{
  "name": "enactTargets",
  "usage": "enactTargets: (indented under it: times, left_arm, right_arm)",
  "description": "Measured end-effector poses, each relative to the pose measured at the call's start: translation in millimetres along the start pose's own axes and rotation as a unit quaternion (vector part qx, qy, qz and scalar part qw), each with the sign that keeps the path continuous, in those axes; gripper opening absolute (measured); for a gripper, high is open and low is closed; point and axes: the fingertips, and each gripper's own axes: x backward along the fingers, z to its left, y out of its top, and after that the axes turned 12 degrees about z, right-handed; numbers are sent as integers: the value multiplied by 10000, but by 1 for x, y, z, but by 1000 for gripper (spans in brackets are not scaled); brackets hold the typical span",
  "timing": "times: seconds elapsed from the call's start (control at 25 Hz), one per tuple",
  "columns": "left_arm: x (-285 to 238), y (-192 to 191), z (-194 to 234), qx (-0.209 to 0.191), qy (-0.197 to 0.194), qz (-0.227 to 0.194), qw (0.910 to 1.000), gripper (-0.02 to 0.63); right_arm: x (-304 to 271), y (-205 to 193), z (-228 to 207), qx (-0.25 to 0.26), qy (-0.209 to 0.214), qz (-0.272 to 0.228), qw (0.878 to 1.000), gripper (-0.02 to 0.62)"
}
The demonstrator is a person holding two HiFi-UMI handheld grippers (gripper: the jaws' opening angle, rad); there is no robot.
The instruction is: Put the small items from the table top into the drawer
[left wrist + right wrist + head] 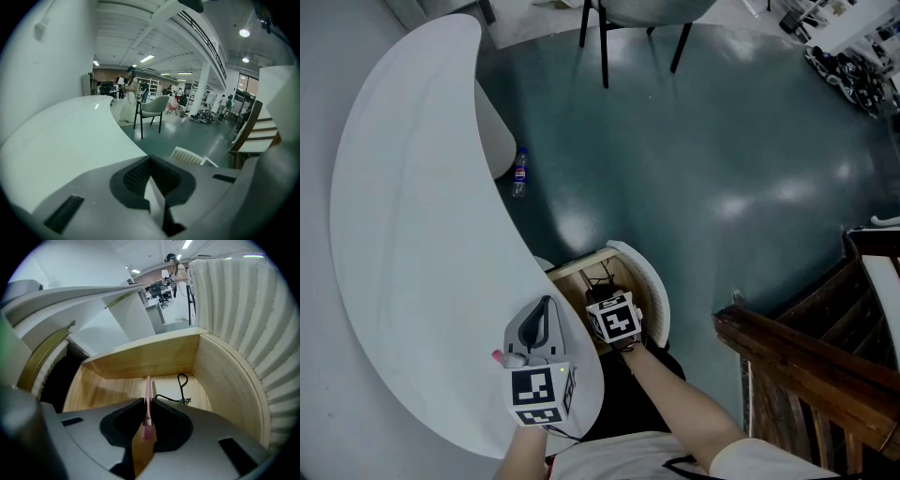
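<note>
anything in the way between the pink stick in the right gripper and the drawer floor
Nothing visible. The right gripper holds the pink stick over the open drawer, bare wood under its tip. A black looped tool lies in the drawer off to the right, apart.

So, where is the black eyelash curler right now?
In the right gripper view the curler lies on the drawer floor, toward the right wall, just beyond the pink stick in the right hand-held gripper.
</note>
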Motion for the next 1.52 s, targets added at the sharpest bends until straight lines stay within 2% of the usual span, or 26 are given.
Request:
enactTargets:
  times: [0.52, 1.52]
  left_arm:
    - [1, -1, -1, 84, -142, 33, 9999, 20]
    - [3, -3, 1, 118, -50, 9, 9999, 20]
  right_arm:
    - [-26, -4, -3, -45, -13, 163, 9999, 64]
    - [-33, -6, -4, 172, -109, 348, 9992, 64]
